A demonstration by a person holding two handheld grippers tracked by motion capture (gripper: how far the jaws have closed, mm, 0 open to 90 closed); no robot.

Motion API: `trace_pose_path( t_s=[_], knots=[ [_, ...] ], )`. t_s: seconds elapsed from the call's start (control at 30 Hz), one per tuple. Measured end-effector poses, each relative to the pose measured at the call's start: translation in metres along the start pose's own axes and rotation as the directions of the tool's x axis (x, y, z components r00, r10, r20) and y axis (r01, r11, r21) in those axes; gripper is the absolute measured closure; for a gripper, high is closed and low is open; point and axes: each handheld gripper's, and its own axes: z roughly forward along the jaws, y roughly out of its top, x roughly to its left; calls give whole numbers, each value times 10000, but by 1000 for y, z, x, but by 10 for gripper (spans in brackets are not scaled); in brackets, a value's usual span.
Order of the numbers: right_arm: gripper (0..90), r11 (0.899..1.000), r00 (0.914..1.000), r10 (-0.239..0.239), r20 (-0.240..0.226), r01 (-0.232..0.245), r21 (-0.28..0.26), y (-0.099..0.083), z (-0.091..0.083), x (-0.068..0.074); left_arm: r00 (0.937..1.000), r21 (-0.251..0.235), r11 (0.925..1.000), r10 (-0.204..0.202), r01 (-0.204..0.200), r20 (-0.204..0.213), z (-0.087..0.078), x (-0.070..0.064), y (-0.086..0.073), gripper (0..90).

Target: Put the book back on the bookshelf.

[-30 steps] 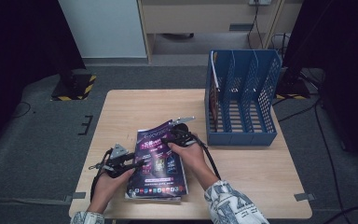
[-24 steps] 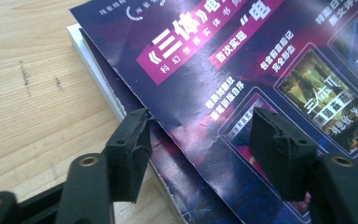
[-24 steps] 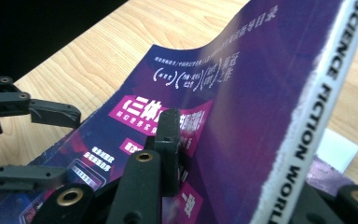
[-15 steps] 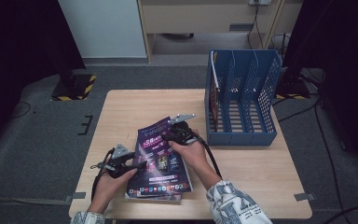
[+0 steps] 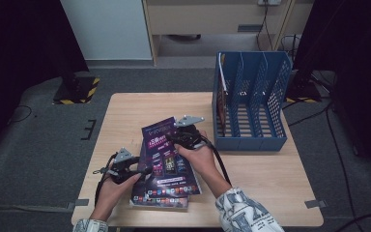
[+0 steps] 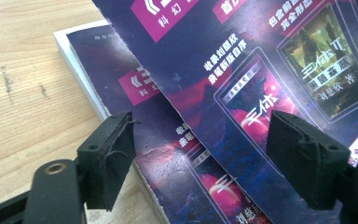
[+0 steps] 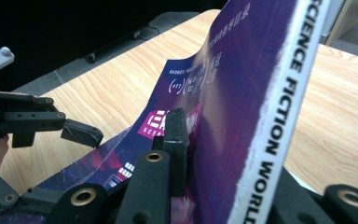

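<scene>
Two magazines (image 5: 166, 159) stacked; right claw (image 5: 181, 137) grips the top one.

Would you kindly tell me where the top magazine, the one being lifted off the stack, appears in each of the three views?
High view: top magazine lies front-centre on the table, right gripper clamped on its far edge.
Left gripper view: its purple cover spans the upper right, overlapping the lower magazine.
Right gripper view: it stands on edge at centre, spine toward the camera.
Shared landmark: the left gripper, also at left in the right gripper view.
</scene>
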Motion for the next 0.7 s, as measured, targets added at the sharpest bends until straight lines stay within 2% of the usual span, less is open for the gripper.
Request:
trace_pose_path(
  t_s=[0.2, 0.37, 0.5, 0.6, 0.7],
  knots=[
    [791, 9994, 10000, 10, -34, -11, -336, 3, -5, 1, 9998, 43, 10000, -14, 13, 182, 2, -1, 1, 200],
    [797, 9948, 9998, -142, -148, 127, -1009, 8, -12, 3, 9992, 56, 10000, 64, -66, 397, 5, -3, 2, 190],
    [799, 9916, 9993, -245, -269, 209, -1276, 11, -14, 4, 9990, 92, 9999, 66, -70, 437, 6, -5, 2, 191],
    [802, 9890, 9986, -358, -390, 298, -1447, 13, -16, 6, 9977, 54, 10000, 29, -32, 677, 7, -5, 2, 209],
    [804, 9859, 9981, -377, -488, 292, -1646, 15, -18, 9, 9941, 44, 10000, -12, 8, 1087, 7, -5, 3, 254]
  ],
)
